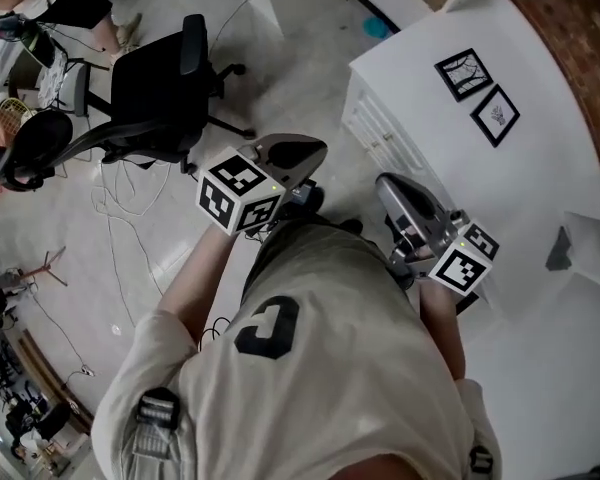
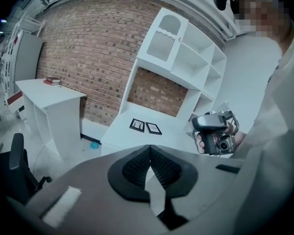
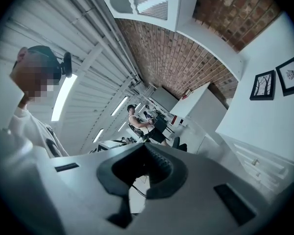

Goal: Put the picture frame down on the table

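Two black picture frames [image 1: 464, 74] [image 1: 496, 116] lie flat side by side on the white table [image 1: 540, 168], well ahead of both grippers. In the left gripper view the frames [image 2: 137, 125] [image 2: 153, 129] lie on the table past the jaws. The right gripper view shows them [image 3: 262, 85] [image 3: 290, 76] at the far right. My left gripper [image 1: 318, 148] is held over the floor, short of the table's edge, shut and empty [image 2: 150, 148]. At the table's near corner, my right gripper [image 1: 388, 184] is also shut with nothing in it [image 3: 146, 146]. It shows in the left gripper view [image 2: 213, 133].
A black office chair [image 1: 160, 98] stands on the floor to the left, with cables [image 1: 120, 218] beside it. The table front has drawers [image 1: 380, 133]. White shelving [image 2: 186, 58] rises behind the table. A white desk [image 2: 49, 94] stands further left. A person [image 3: 137, 121] stands far off.
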`<control>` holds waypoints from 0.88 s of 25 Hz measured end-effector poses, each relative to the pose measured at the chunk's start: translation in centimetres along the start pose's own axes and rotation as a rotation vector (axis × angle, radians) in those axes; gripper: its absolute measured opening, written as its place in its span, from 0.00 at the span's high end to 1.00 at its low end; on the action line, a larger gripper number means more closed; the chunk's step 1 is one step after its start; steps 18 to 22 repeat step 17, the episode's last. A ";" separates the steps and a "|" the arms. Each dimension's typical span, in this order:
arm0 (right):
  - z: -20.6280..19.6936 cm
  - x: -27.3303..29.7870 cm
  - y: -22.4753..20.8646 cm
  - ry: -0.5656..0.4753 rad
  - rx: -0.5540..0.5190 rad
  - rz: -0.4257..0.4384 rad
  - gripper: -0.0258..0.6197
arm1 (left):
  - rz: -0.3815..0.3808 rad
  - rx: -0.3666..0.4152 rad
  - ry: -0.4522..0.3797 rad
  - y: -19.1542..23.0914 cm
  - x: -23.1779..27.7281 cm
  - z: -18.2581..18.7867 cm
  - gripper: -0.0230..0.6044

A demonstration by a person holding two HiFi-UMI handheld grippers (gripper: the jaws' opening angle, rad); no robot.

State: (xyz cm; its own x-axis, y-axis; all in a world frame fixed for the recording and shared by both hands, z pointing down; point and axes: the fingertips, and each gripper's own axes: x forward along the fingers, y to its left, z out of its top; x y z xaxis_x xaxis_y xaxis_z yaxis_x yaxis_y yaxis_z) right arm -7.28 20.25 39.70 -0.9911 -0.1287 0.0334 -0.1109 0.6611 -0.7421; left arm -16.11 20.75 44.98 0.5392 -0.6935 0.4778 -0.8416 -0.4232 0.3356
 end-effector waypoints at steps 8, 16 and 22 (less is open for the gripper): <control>0.2 3.3 0.9 0.043 -0.008 0.051 0.95 | 0.062 -0.014 -0.023 2.1 -3.1 0.7 0.96; 0.8 5.1 0.4 0.084 -0.039 0.110 0.95 | 0.135 -0.019 -0.039 4.5 -3.5 1.1 0.96; 1.0 5.0 0.1 0.086 -0.044 0.112 0.95 | 0.137 -0.018 -0.043 4.6 -3.2 1.3 0.96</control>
